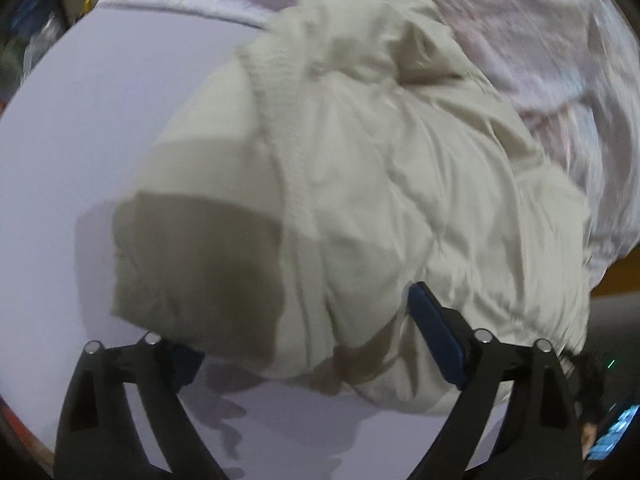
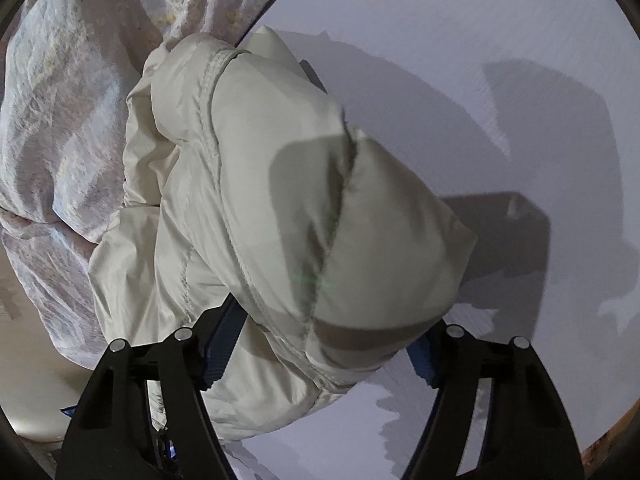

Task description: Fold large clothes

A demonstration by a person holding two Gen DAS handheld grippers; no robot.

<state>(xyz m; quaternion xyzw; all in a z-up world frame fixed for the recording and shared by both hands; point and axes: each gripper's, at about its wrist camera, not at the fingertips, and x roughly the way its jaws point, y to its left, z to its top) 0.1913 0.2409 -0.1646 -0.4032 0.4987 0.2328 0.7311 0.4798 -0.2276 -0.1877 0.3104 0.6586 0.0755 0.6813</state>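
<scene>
A cream puffy jacket (image 1: 360, 184) lies bunched on a white table (image 1: 80, 128). In the left wrist view my left gripper (image 1: 308, 340) is open wide, its jaws straddling the jacket's near edge, with the blue pad of the right finger (image 1: 436, 340) against the fabric. In the right wrist view the same jacket (image 2: 280, 208) fills the middle. My right gripper (image 2: 320, 340) is open wide too, with a rounded fold of the jacket between its fingers. Neither gripper pinches the cloth.
A pale pink patterned cloth (image 1: 540, 40) lies behind the jacket and also shows in the right wrist view (image 2: 60, 120). The white table (image 2: 480, 60) stretches to the right. A brown wooden edge (image 1: 616, 276) and a lit device (image 1: 612, 432) sit at right.
</scene>
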